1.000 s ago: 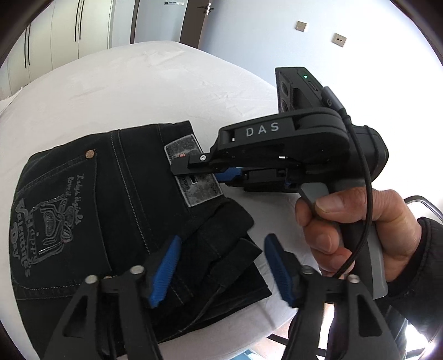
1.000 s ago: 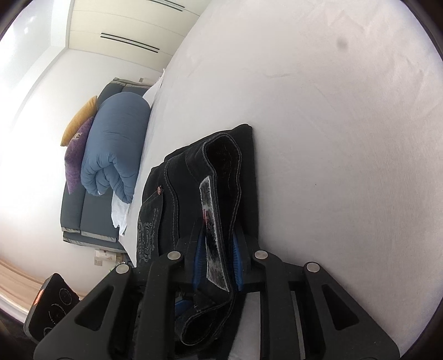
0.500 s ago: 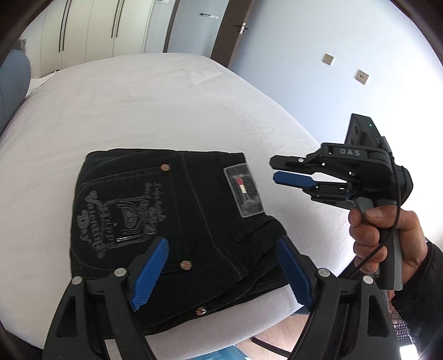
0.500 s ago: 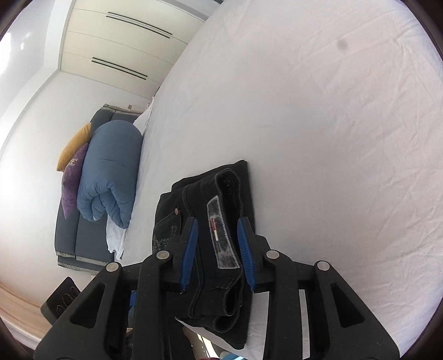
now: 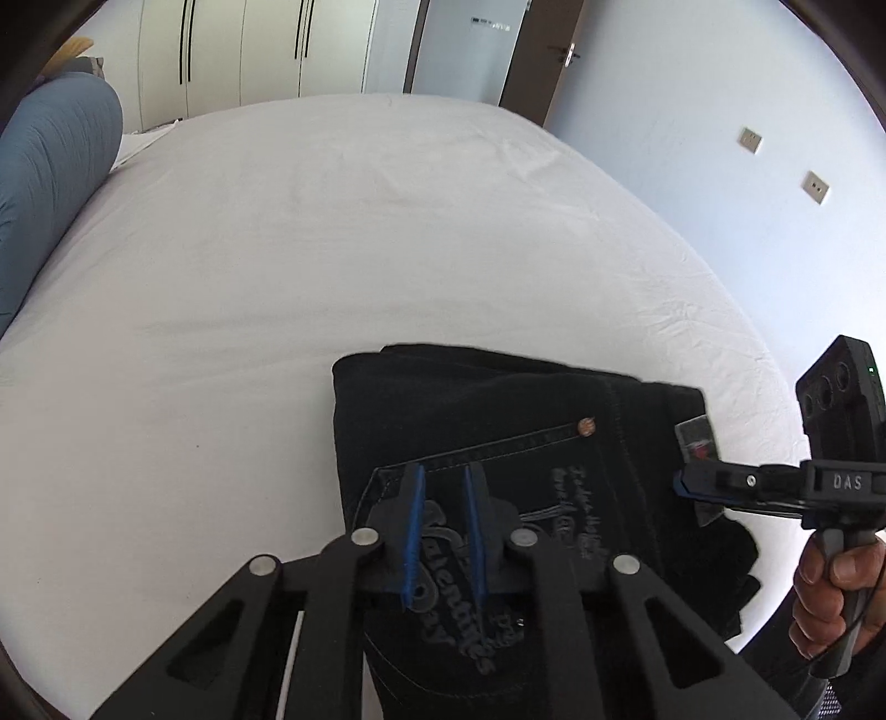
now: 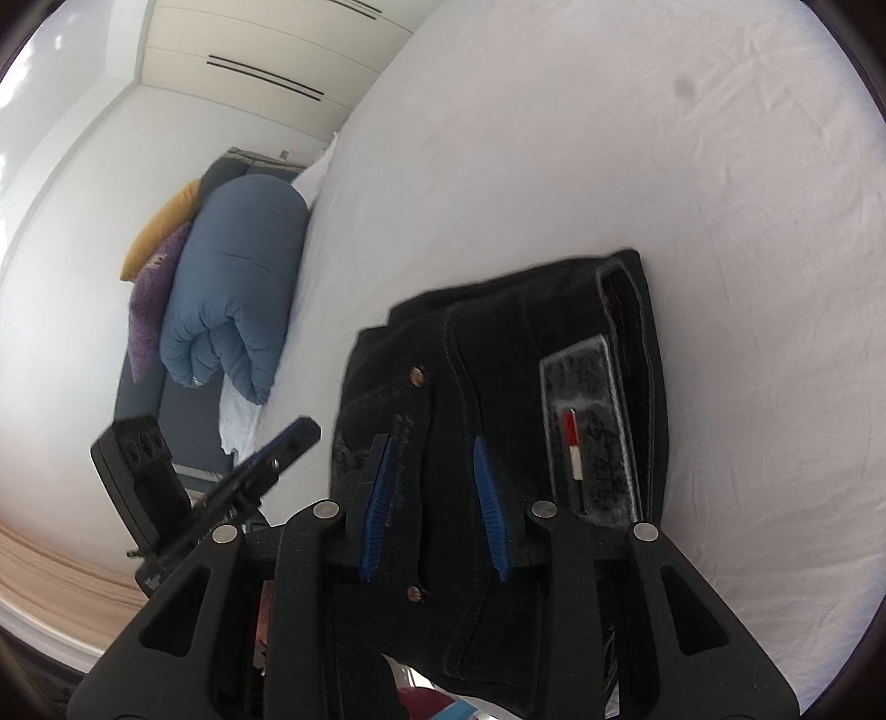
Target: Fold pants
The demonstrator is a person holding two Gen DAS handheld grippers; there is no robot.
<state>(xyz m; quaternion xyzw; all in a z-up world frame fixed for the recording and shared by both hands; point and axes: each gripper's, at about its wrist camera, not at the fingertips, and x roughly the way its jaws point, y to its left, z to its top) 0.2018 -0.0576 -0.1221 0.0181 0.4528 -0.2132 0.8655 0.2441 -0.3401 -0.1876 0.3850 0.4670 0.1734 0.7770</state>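
Note:
The black jeans (image 5: 498,421) lie folded in a compact stack near the front edge of the white bed (image 5: 332,249). They also show in the right wrist view (image 6: 498,354), with a grey waistband label (image 6: 587,387). My left gripper (image 5: 443,531) hovers above the printed back pocket, its blue pads a narrow gap apart with nothing between them. My right gripper (image 6: 434,498) hovers over the jeans, partly open and empty. In the left wrist view the right gripper (image 5: 686,487) sits at the jeans' right edge.
A rolled blue duvet (image 6: 232,288) and yellow and purple cushions (image 6: 160,243) lie on a grey sofa beside the bed. White wardrobes (image 5: 249,50) and a door stand behind the bed. The bed's front edge runs just below the jeans.
The right gripper let go of the waistband and drew back to the jeans' edge. The left gripper narrowed from wide open and moved over the back pocket. The jeans now lie flat.

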